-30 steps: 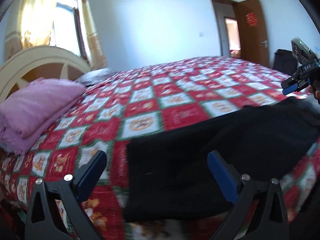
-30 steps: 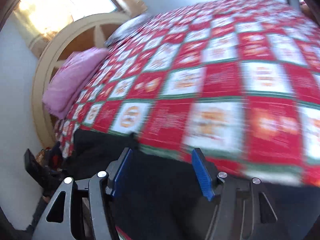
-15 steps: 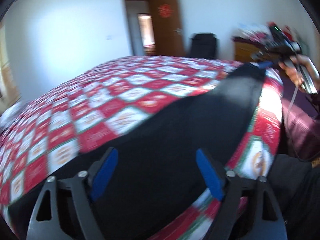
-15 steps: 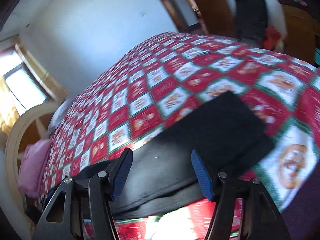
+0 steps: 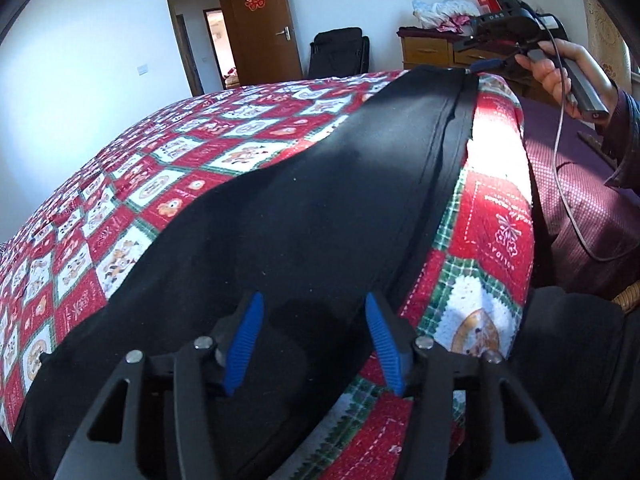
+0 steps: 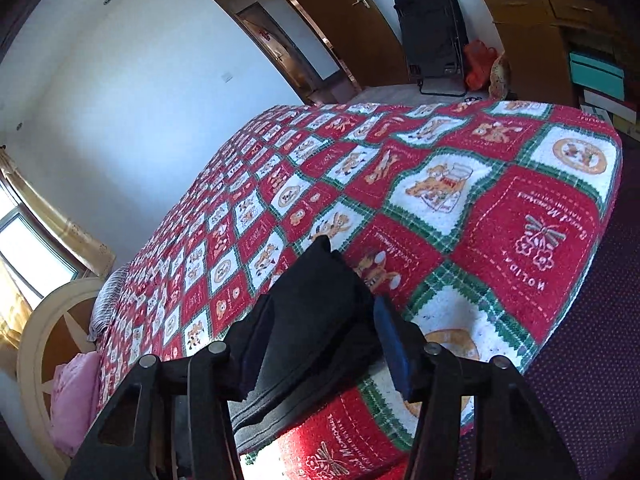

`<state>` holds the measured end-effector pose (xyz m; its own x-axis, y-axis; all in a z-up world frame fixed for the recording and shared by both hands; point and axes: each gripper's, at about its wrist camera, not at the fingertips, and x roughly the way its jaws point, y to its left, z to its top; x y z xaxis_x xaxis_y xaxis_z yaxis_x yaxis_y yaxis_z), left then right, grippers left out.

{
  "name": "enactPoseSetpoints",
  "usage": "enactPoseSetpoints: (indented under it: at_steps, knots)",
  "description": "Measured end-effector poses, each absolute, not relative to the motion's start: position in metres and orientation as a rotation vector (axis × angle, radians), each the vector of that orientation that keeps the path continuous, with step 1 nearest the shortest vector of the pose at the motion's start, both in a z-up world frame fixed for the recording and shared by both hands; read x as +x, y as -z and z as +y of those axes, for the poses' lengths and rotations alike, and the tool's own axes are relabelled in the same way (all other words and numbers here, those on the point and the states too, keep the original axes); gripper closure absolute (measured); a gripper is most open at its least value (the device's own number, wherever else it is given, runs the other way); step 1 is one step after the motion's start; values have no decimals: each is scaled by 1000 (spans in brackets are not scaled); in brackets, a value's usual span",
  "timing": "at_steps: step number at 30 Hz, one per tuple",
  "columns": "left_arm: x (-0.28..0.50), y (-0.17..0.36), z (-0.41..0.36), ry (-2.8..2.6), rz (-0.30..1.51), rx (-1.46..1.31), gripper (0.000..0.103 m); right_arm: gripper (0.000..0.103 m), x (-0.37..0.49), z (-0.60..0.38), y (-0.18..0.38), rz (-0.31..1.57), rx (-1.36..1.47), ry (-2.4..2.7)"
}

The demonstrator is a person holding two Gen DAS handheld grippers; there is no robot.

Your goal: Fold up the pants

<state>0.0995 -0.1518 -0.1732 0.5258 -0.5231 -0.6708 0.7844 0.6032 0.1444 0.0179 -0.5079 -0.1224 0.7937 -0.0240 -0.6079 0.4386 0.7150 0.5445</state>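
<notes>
Black pants (image 5: 320, 180) lie stretched along the near edge of the bed with its red, white and green quilt (image 5: 200, 152). My left gripper (image 5: 314, 308) hovers low over one end of them, its jaws closing, with fabric under and between the blue pads (image 5: 244, 340) but no pinch visible. At the far end a hand (image 5: 560, 64) holds my right gripper (image 5: 484, 66) at the pants' edge. In the right wrist view that gripper (image 6: 320, 312) straddles the bunched pants end (image 6: 316, 280), jaws closing around it.
The quilt's corner (image 6: 580, 160) drops to a purple bed side (image 6: 580, 340). A black folding chair (image 6: 434, 32), a wooden dresser (image 6: 532, 32) and an open door (image 5: 260, 28) stand beyond. A pink pillow (image 6: 76, 400) lies by the cream headboard (image 6: 36, 344).
Both views swung from the headboard side toward the door. The left gripper slid along the pants and its jaws narrowed. The right gripper reached the pants' far end, with fabric now between its jaws.
</notes>
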Motion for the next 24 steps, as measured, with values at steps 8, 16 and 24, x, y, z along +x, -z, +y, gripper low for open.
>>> enactPoseSetpoints:
  at_steps: [8,16,24]
  knots:
    - [100,181,-155,821,636,470,44,58,30,-506,138,675,720,294]
    - [98,179,-155,853,631,488,74,90,32,-510,141,658,668,317]
    - [101,177,-153,889,651,465,90,92,33,-502,127,614,593,317]
